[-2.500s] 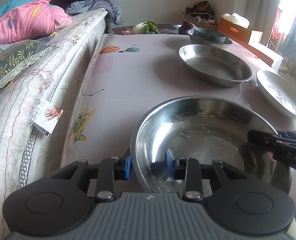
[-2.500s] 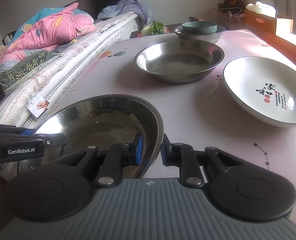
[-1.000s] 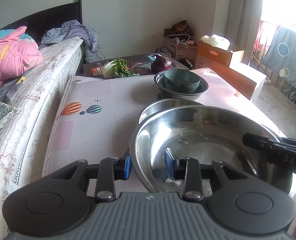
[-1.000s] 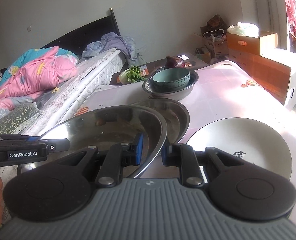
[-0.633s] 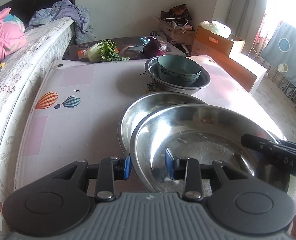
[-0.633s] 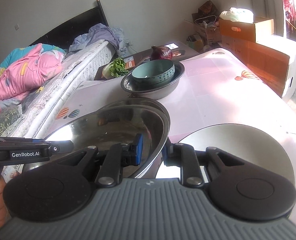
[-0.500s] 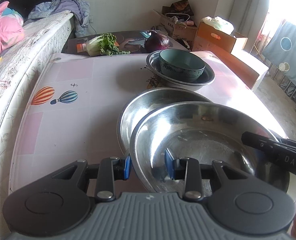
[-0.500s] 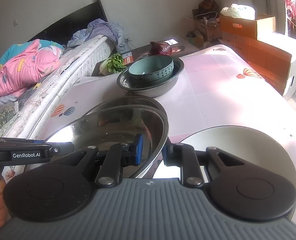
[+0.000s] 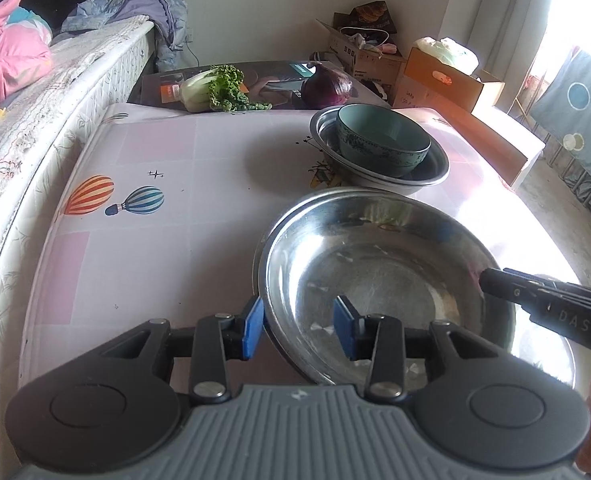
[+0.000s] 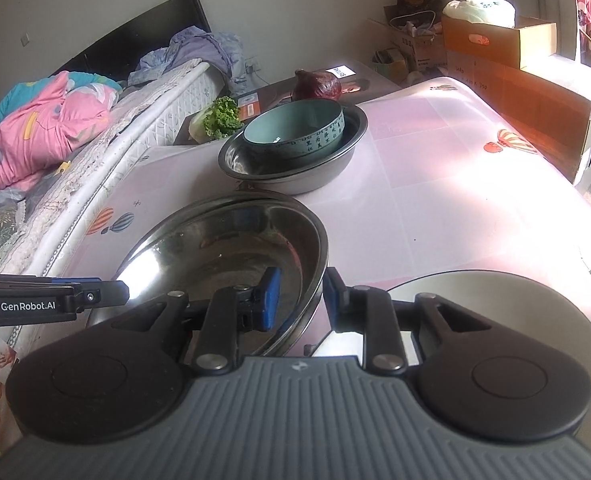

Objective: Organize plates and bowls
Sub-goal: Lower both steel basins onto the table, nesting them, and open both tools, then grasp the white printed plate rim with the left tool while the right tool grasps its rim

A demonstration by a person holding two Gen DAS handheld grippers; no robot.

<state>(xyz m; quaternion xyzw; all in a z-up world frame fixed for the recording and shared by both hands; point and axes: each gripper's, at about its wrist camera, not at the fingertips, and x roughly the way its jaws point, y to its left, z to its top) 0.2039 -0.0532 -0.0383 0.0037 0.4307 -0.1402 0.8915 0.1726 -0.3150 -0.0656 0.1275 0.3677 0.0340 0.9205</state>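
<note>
A large steel basin sits nested in a second steel basin, whose rim peeks out just beneath it on the table. My left gripper straddles the near rim. Its jaws are opening, with the inner pad clear of the wall. My right gripper straddles the basin's right rim; its jaws are opening too, and the pads no longer press. Each gripper also shows from the side in the other wrist view. A white plate lies to the right of the stack.
At the far end of the pink table, a teal bowl stands inside a third steel basin. Behind it lie a leafy cabbage and a purple cabbage. A bed runs along the left, and cardboard boxes stand at the right.
Both grippers carried the basin forward and down until it settled into the second steel basin. The jaws of both grippers have widened off the rim.
</note>
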